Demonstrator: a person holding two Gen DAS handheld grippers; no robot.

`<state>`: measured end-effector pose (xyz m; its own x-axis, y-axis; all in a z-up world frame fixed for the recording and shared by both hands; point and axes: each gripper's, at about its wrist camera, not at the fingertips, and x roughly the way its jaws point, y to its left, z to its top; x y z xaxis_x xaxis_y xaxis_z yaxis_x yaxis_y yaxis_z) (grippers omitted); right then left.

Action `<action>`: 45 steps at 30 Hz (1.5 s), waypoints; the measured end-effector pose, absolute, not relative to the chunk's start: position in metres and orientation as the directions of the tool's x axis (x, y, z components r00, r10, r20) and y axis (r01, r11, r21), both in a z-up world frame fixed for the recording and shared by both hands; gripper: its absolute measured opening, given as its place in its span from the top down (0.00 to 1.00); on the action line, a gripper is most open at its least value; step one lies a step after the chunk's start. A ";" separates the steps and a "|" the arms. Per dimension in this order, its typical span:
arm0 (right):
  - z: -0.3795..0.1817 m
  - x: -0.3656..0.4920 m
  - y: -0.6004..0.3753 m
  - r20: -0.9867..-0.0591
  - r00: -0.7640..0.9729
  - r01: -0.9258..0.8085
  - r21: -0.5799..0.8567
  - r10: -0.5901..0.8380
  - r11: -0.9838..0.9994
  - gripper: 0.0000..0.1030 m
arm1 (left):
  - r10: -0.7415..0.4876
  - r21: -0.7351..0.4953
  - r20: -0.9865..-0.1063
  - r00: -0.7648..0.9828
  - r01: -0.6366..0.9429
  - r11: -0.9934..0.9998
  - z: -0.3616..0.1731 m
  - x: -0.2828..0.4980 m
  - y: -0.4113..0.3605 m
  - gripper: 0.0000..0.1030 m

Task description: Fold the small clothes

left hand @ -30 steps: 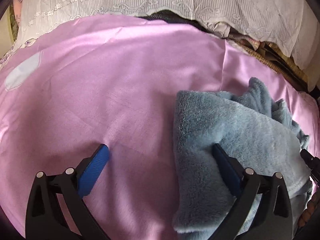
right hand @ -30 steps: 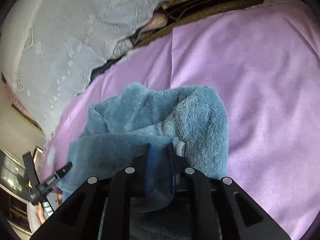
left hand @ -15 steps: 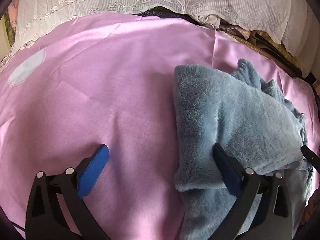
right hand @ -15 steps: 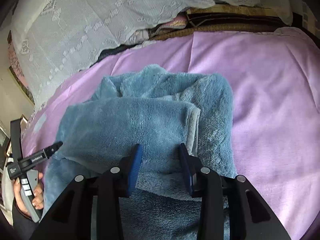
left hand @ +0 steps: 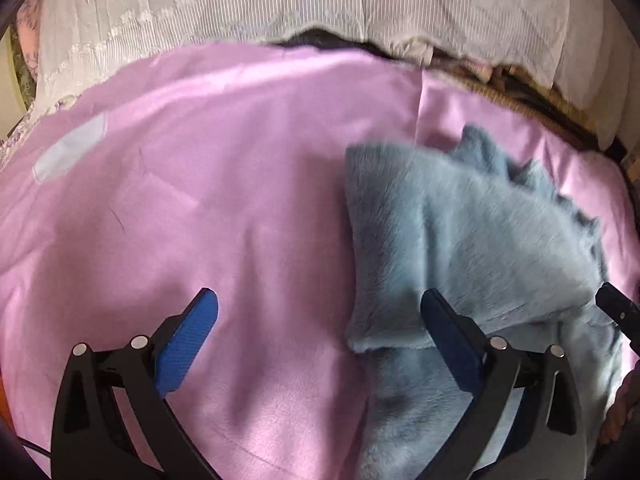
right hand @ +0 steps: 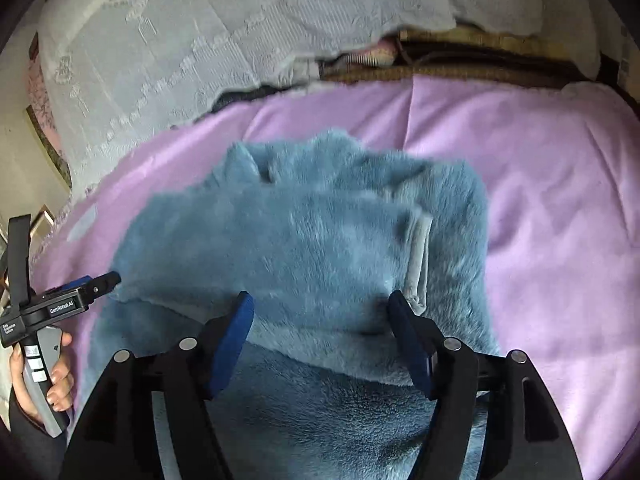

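A fluffy blue-grey garment [left hand: 472, 240] lies partly folded on the pink sheet [left hand: 220, 200], one flap laid over the rest. My left gripper [left hand: 320, 320] is open and empty, its right finger over the garment's left edge, its left finger over bare sheet. In the right wrist view the garment [right hand: 320, 248] fills the middle. My right gripper [right hand: 322, 320] is open and empty just above the folded flap's near edge. The left gripper's tip [right hand: 96, 284] shows at the garment's left side.
The pink sheet [right hand: 560, 220] covers the bed. White lace fabric [left hand: 280, 8] is piled along the far edge, with a woven brown edge [right hand: 460, 68] behind it. A pale patch [left hand: 68, 152] marks the sheet at far left.
My right gripper was shut on the garment's flap, laid it over, then opened and let go. It has opened wider since. The left gripper stayed open and drew back a little.
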<state>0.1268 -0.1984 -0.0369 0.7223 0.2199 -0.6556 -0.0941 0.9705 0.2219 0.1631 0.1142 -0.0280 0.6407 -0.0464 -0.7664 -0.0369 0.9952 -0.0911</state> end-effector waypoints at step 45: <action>-0.067 -0.098 -0.255 -0.603 0.757 -0.049 0.331 0.251 0.942 0.12 | -0.168 -0.073 -0.798 0.579 0.184 0.980 -0.053 -0.046 0.135 0.04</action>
<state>-0.0977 -0.2546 -0.0670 0.7575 0.2512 -0.6026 -0.0488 0.9422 0.3314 -0.0462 0.1352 -0.0530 0.5785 -0.1681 -0.7981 0.1844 0.9802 -0.0728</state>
